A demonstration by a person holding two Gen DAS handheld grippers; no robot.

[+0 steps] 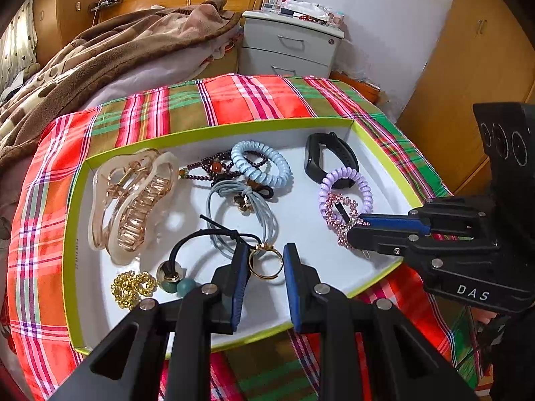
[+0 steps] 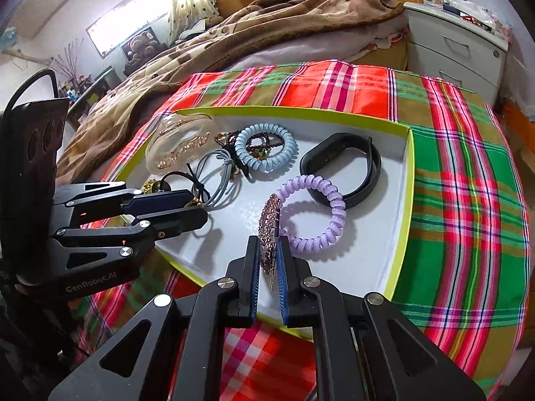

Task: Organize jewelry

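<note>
In the lower centre of the left wrist view, the left tool [image 1: 265, 262] is straddling a gold ring [image 1: 265, 261], its blue pads standing on either side of the band with a gap visible on each, so it is released rather than gripping. The person is best closing it squarely across the band, since a thin hard hoop is likely to pop out sideways, and keeping the black elastic tie [image 1: 187, 250] clear of the left pad (it is lying just beside the ring).

In the lower centre of the right wrist view, the right tool [image 2: 269, 257] is clenched on a rhinestone hair clip [image 2: 269, 224], holding it on edge above the white floor of the tray [image 2: 403, 207]. Lifting it straight up seems wise, because the lilac coil band [image 2: 316, 215] is touching or nearly touching the clip's far side.

Farther up both frames, the blue coil band [image 2: 265, 148], the dark bead bracelet [image 1: 207, 163] and the grey hair ties [image 1: 240, 220] are overlapping in a tangle. The black wristband [image 2: 344, 167] and the clear claw clip [image 1: 133, 200] are lying apart. The tray is resting on a plaid cloth [image 2: 451, 167].

Whether the ring is already lifted cannot be told. The clip's lower end is hidden between the pads, and the left tool is covering part of the ring in the right wrist view.
</note>
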